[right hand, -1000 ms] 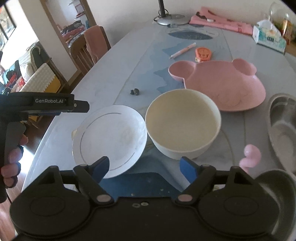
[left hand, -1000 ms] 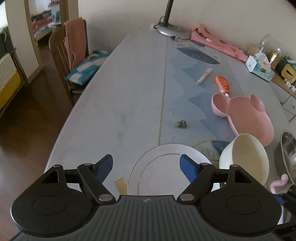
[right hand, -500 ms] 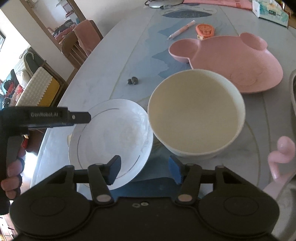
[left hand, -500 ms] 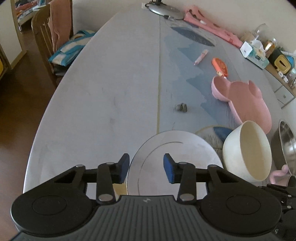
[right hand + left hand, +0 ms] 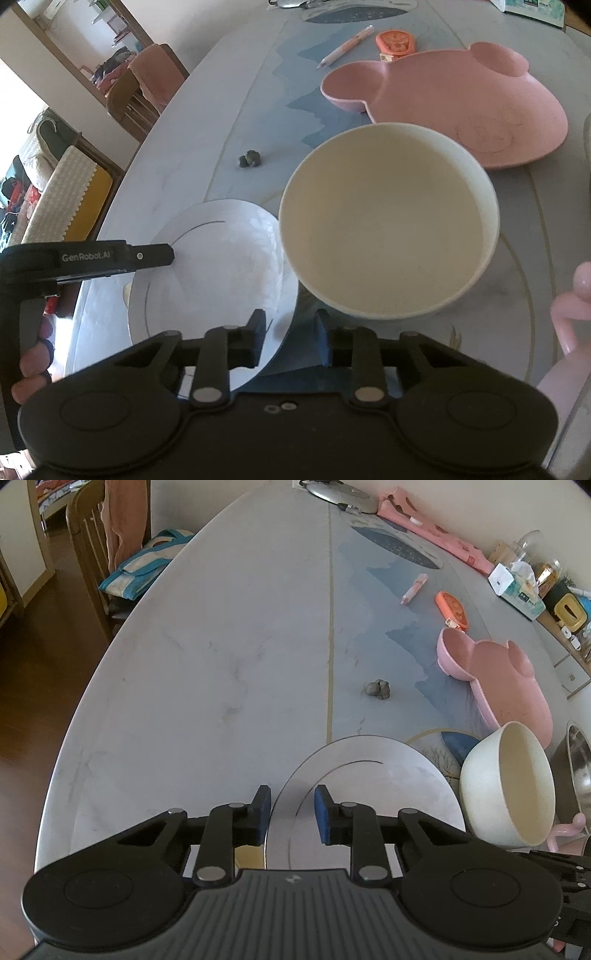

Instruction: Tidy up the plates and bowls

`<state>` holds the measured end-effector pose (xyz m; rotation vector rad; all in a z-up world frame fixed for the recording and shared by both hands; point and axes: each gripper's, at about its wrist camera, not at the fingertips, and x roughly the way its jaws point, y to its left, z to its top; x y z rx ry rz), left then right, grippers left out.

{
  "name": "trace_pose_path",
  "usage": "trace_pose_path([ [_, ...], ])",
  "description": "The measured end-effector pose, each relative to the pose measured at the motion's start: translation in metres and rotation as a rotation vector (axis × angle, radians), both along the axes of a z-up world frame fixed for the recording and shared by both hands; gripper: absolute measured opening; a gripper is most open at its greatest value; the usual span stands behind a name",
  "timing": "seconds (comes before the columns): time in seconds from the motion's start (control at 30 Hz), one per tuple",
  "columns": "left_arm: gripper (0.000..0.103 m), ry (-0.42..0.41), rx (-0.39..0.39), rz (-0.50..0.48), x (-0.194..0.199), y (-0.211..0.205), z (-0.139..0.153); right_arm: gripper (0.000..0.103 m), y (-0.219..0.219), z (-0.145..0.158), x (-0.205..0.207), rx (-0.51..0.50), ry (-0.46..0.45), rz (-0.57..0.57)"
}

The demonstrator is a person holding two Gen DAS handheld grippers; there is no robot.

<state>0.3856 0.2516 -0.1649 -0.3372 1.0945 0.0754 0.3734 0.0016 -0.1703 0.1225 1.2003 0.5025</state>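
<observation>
A white plate [image 5: 369, 786] [image 5: 221, 277] lies flat at the table's near end. A cream bowl [image 5: 513, 786] [image 5: 388, 229] stands just right of it, and a pink bear-shaped plate [image 5: 498, 686] [image 5: 461, 107] lies beyond. My left gripper [image 5: 291, 808] straddles the plate's left rim; its jaws are closing, with a gap still showing on both sides of the rim. My right gripper [image 5: 290, 332] straddles the plate's near right rim beside the bowl. Its jaws are closing too and do not touch the rim. The left gripper [image 5: 162, 254], seen from the side, reaches over the plate.
A metal bowl [image 5: 580, 768] sits at the far right, with a pink curved object [image 5: 569, 306] near it. Further up the table lie a small dark lump [image 5: 378, 689], a pink pen [image 5: 413, 589], an orange tape dispenser [image 5: 452, 609] and a tissue box [image 5: 517, 590]. A wooden chair [image 5: 92, 565] stands to the left.
Both grippers have sunk toward the white plate and tilted further down. Their jaws have narrowed from wide apart to a small gap around the plate's rim.
</observation>
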Motion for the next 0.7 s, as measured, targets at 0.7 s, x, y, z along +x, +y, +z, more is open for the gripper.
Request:
trace_pose_path([
  [0.7, 0.017, -0.038, -0.032, 0.063, -0.015, 0.004, 0.004, 0.012, 0.002, 0.005, -0.006, 0.008, -0.038, 0.021],
])
